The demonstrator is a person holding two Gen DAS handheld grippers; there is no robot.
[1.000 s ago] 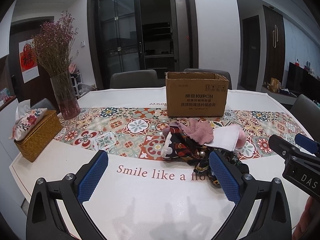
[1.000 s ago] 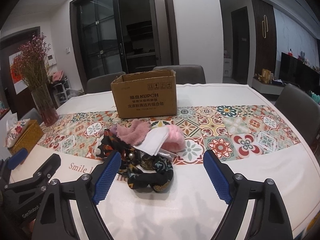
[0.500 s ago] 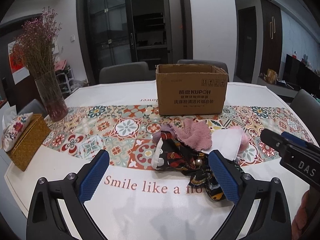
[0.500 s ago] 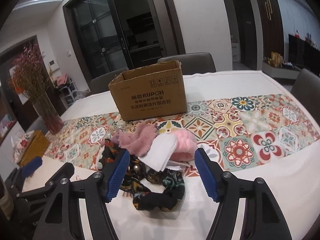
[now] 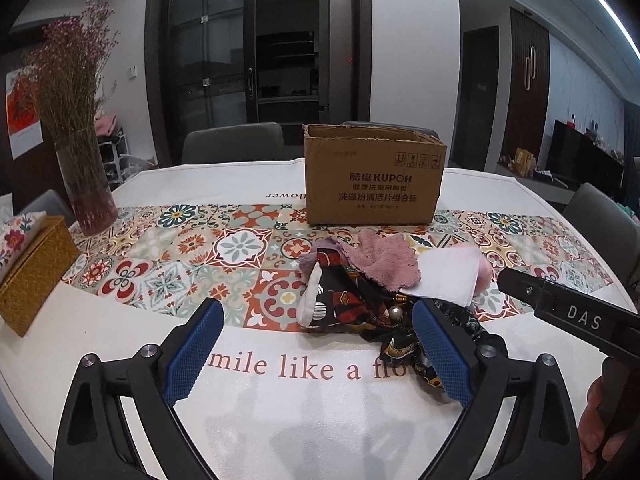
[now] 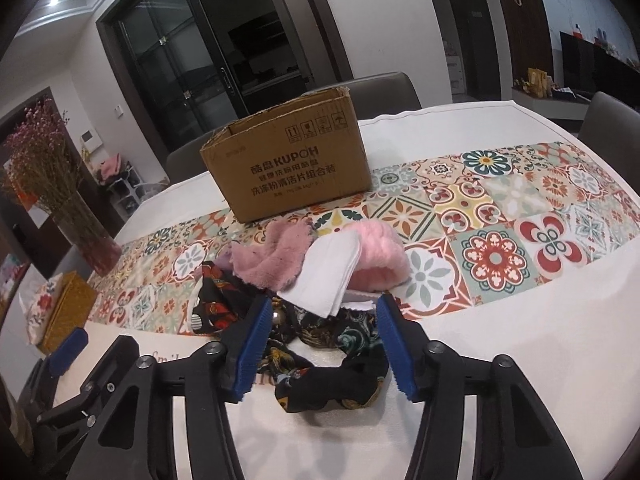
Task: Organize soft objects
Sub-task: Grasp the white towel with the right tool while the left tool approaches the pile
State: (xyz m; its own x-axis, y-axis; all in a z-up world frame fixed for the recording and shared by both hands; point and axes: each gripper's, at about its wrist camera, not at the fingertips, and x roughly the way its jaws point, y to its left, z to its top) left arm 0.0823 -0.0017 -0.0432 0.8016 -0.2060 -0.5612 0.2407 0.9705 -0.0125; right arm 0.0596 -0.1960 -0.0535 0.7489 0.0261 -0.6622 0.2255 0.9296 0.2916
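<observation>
right wrist view, right gripper (image 6: pixel 322 342) fingers wide over dark scarf (image 6: pixel 320 364), left gripper (image 5: pixel 316 354) fingers wide, bare tablecloth (image 5: pixel 280 412) below

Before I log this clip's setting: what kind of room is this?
Most likely a home dining room: a table under a patterned runner, dining chairs behind it, and a vase of dried flowers.
</observation>
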